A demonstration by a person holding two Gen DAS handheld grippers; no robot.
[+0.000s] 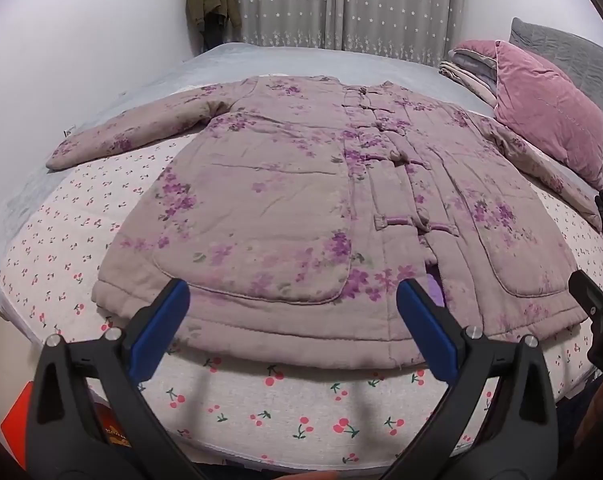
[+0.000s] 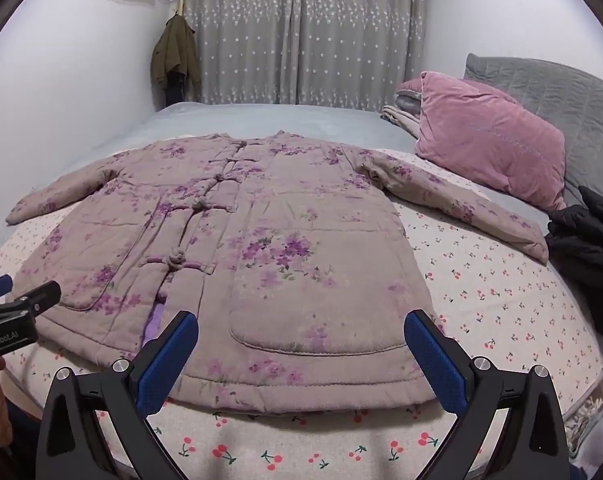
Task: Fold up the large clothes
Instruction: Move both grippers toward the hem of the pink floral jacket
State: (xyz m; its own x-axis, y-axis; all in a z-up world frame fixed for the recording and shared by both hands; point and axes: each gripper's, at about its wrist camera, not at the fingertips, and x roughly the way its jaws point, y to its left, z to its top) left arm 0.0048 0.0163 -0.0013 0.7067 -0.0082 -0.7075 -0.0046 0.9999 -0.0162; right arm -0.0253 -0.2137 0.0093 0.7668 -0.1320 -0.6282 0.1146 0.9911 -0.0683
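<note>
A padded mauve floral jacket (image 1: 285,200) lies flat and face up on the bed, sleeves spread out to both sides, knot buttons down the front. It also shows in the right wrist view (image 2: 269,248). My left gripper (image 1: 293,300) is open and empty, hovering just above the jacket's hem on its left half. My right gripper (image 2: 301,332) is open and empty above the hem on the right half. The right gripper's tip shows in the left wrist view (image 1: 593,304); the left one shows in the right wrist view (image 2: 21,304).
The bed has a cherry-print sheet (image 1: 301,412). A pink pillow (image 2: 489,140) and folded blankets (image 2: 401,112) lie at the head, right. A black garment (image 2: 589,248) lies at the right edge. A green coat (image 2: 175,56) hangs by the grey curtain (image 2: 301,32).
</note>
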